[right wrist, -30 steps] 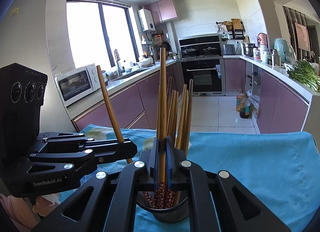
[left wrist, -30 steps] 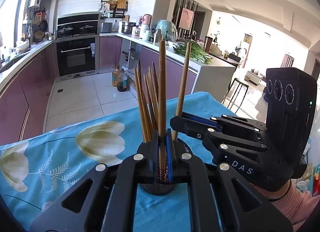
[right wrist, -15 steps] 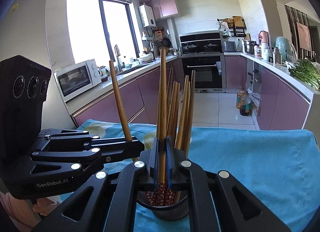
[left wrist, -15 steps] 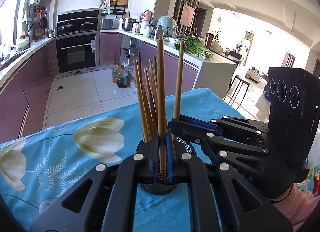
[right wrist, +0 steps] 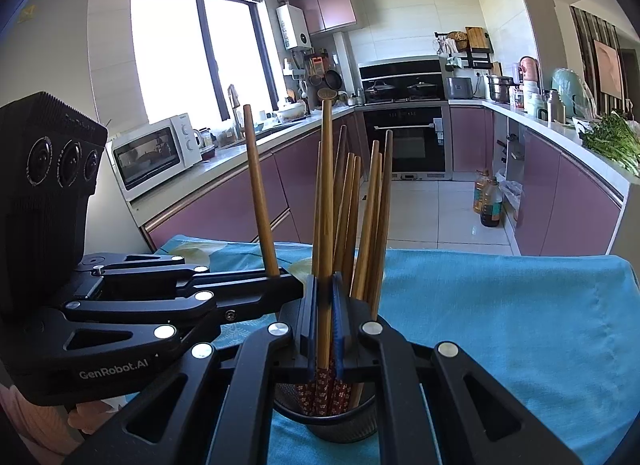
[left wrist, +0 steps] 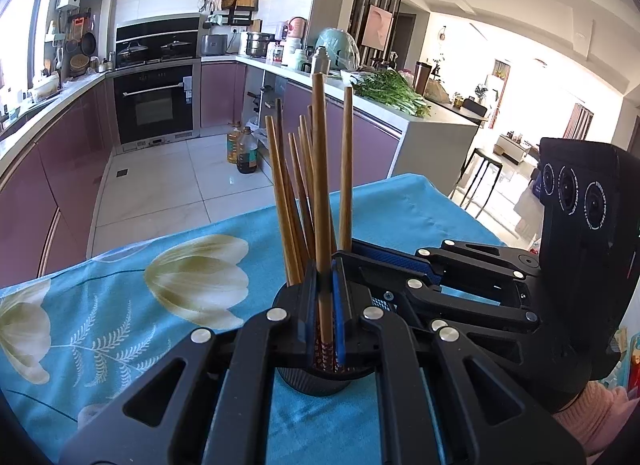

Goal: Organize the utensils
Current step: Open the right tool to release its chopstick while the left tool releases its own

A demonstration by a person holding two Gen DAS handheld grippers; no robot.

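A black mesh holder (left wrist: 320,379) (right wrist: 340,421) stands on the blue floral tablecloth and holds several upright wooden chopsticks (left wrist: 294,201) (right wrist: 370,221). My left gripper (left wrist: 322,323) is shut on one chopstick (left wrist: 321,185) directly above the holder. My right gripper (right wrist: 324,329) is shut on another chopstick (right wrist: 326,205), also over the holder. Each gripper shows in the other's view: the right one (left wrist: 480,289) from the right, the left one (right wrist: 160,297) from the left, holding its chopstick (right wrist: 258,193). The two grippers almost touch over the holder.
The tablecloth (left wrist: 120,305) (right wrist: 500,325) covers the table; its far edge drops to the kitchen floor. Purple cabinets, an oven (left wrist: 156,109) and a counter with greens (left wrist: 388,93) stand behind. A microwave (right wrist: 156,153) sits on the left counter.
Both grippers have closed in on each other over the holder, and both held chopsticks have sunk lower and stand more upright.
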